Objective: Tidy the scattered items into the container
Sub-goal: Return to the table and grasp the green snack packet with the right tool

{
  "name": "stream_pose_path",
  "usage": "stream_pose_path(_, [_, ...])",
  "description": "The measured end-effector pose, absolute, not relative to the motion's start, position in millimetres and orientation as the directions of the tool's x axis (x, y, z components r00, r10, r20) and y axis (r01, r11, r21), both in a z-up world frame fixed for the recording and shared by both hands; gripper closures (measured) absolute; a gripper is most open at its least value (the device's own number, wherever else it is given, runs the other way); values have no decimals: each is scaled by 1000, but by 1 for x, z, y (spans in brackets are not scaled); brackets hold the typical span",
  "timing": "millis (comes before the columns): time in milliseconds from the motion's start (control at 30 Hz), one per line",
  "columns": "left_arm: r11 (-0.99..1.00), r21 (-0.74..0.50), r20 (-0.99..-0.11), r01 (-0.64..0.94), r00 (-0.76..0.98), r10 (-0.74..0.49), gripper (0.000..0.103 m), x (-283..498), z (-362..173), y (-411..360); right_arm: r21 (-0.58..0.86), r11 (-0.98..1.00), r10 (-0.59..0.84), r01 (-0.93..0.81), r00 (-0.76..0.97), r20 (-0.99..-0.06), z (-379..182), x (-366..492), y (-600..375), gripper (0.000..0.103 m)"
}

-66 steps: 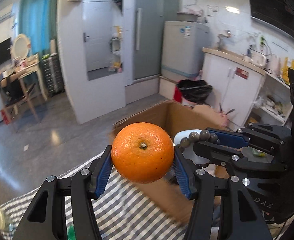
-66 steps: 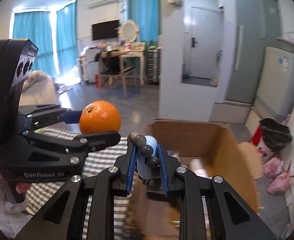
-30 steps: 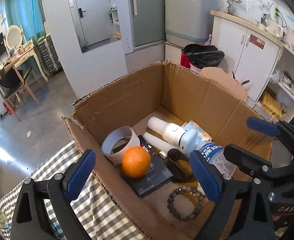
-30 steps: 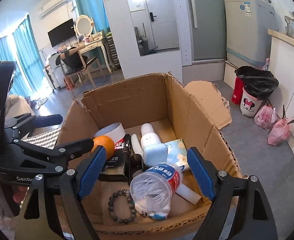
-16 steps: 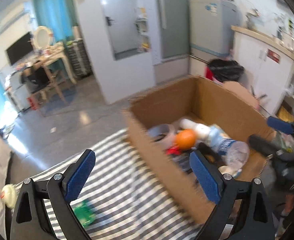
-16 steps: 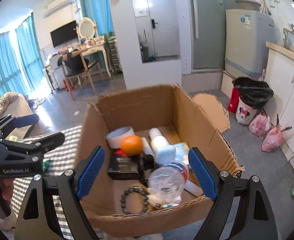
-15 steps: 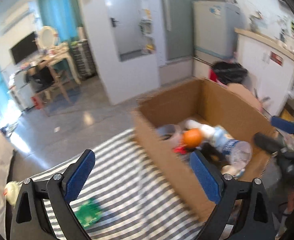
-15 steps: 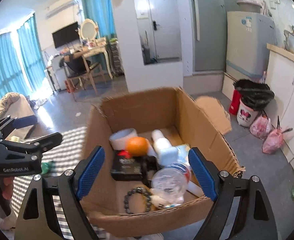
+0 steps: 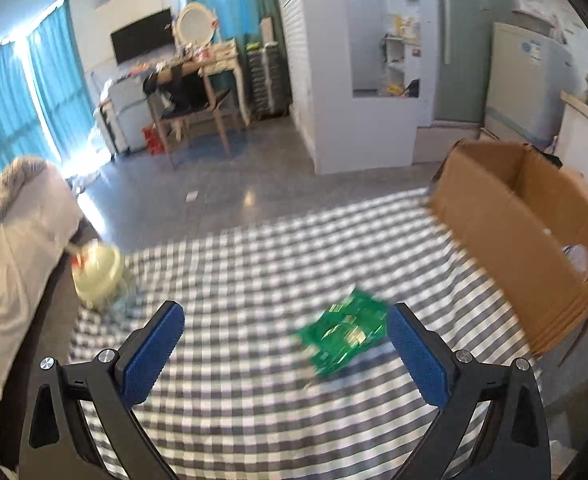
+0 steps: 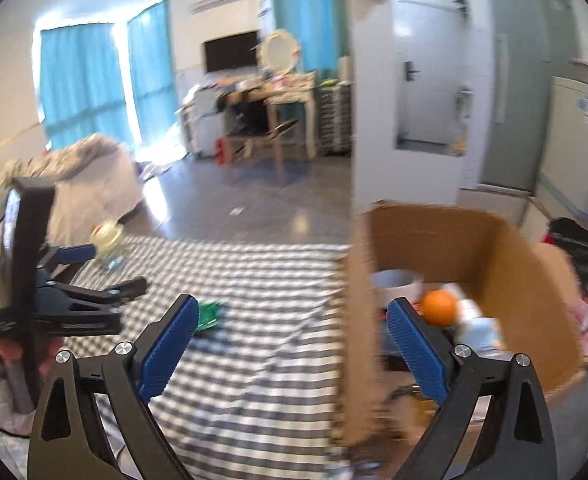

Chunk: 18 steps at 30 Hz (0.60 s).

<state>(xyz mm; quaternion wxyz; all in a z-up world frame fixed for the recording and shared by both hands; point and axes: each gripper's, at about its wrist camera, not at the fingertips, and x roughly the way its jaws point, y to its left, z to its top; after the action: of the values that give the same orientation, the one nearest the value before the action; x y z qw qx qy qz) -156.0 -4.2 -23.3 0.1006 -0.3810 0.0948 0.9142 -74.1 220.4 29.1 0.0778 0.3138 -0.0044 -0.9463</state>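
A green packet (image 9: 344, 332) lies on the checked cloth (image 9: 254, 264), just inside the right finger of my open left gripper (image 9: 286, 354). A cream-lidded clear jar (image 9: 96, 276) stands at the cloth's far left edge. The cardboard box (image 9: 514, 216) sits to the right. In the right wrist view the box (image 10: 494, 248) holds the orange (image 10: 438, 308), a white roll (image 10: 398, 280) and other items. My right gripper (image 10: 294, 348) hovers before the box's left wall, its jaws opening with nothing held. To its left are the left gripper (image 10: 106, 270), the green packet (image 10: 208, 314) and the jar (image 10: 108, 240).
A white-covered bed (image 9: 10, 240) borders the cloth on the left. Grey floor (image 9: 234, 184) lies beyond the cloth's far edge, with a desk and chair (image 9: 190, 92) further back. A black bin bag (image 10: 578, 248) sits behind the box.
Orange and bead bracelet, held at first, now lie in the box. Both views have since swung left from the box to the cloth, bringing the green packet and jar into view. Both grippers stay wide.
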Motion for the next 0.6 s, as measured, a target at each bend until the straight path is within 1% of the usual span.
stream_pose_path(67, [-963,88,-721,-253,-683,114,0,-156,-43,-10,57,-983,-170,174,-755,-634,16,-84,201,8])
stream_pose_path(133, [-959,82,-730,-272,-671,128,0,-155,-60,-11,66,-980,-184,186,-736,-652,7,-91,193,8])
stream_pose_path(267, [-932,54,-740,-358,-641,203,0,-159,-83,0,72,-981,-181,181,-707,-684,-6,-108,183,8])
stream_pose_path(367, [-920,53,-735,-388,-638,227,0,-166,-92,10,133,-975,-219,178,-664,-715,-20,-128,179,8])
stream_pose_path(467, [-918,65,-729,-390,-647,223,0,-173,-99,17,194,-967,-256,167,-597,-760,-41,-154,173,8])
stream_pose_path(500, [-920,62,-729,-386,-647,223,0,-175,-101,18,218,-962,-272,164,-571,-775,-50,-163,171,9])
stream_pose_path(567, [-925,16,-736,-379,-630,246,0,-183,-107,16,250,-957,-290,149,-536,-793,-65,-178,168,16])
stream_pose_path(600, [-923,-3,-743,-384,-617,259,4,-186,-110,15,261,-955,-296,141,-520,-801,-72,-184,166,18])
